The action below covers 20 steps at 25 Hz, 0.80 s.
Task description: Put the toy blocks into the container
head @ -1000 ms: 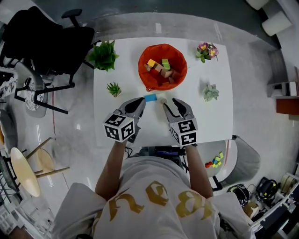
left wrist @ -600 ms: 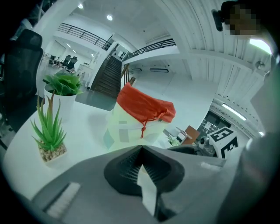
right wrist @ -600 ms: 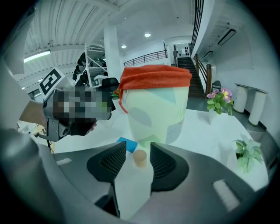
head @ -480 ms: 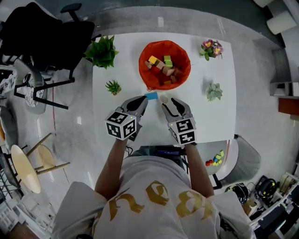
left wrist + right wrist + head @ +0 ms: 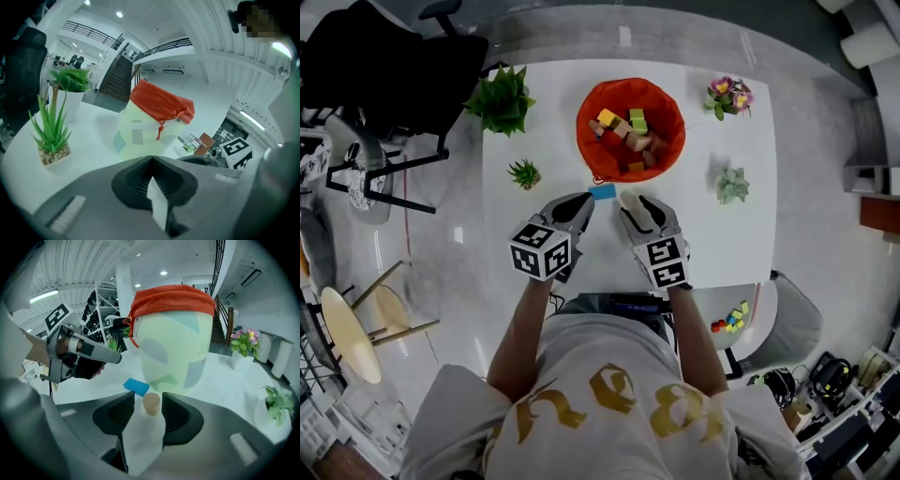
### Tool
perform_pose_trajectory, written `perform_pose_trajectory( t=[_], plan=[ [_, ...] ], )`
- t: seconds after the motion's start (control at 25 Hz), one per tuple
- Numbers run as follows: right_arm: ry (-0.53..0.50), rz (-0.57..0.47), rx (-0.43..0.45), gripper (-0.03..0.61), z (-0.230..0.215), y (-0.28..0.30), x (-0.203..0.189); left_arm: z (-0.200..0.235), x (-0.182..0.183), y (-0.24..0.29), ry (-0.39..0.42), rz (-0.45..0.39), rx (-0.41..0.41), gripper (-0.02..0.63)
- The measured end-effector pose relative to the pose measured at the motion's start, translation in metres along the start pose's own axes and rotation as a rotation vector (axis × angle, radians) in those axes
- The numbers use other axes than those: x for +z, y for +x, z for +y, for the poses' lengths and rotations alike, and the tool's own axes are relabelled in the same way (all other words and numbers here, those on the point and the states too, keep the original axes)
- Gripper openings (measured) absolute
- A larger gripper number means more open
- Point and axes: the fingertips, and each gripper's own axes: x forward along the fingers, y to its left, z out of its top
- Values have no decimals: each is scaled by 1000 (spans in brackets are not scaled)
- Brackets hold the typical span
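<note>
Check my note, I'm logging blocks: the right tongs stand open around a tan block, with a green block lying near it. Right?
Wrong colour: it is a blue block, as the right gripper view shows. The right tongs, which have just been opening, do stand open around the tan block.

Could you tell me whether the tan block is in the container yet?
Out: the tan block stands on the table in front of the container.

My ribbed, matt black pads (image 5: 117, 416) are flanking a block (image 5: 151, 404) of matt, pale wood. A matt blue block (image 5: 136, 386) is lying on the smooth, faintly glossy white table (image 5: 229, 390). The container (image 5: 173, 343) is showing a pale matt wall under a rim of red cloth.
</note>
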Motion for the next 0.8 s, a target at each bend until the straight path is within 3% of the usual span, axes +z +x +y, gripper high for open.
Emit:
perform_pose_trajectory(
  t=[0.8],
  plan=[
    [-106, -76, -37, 169, -2, 16, -7, 18, -14, 11, -19, 52, 22, 2]
  ],
)
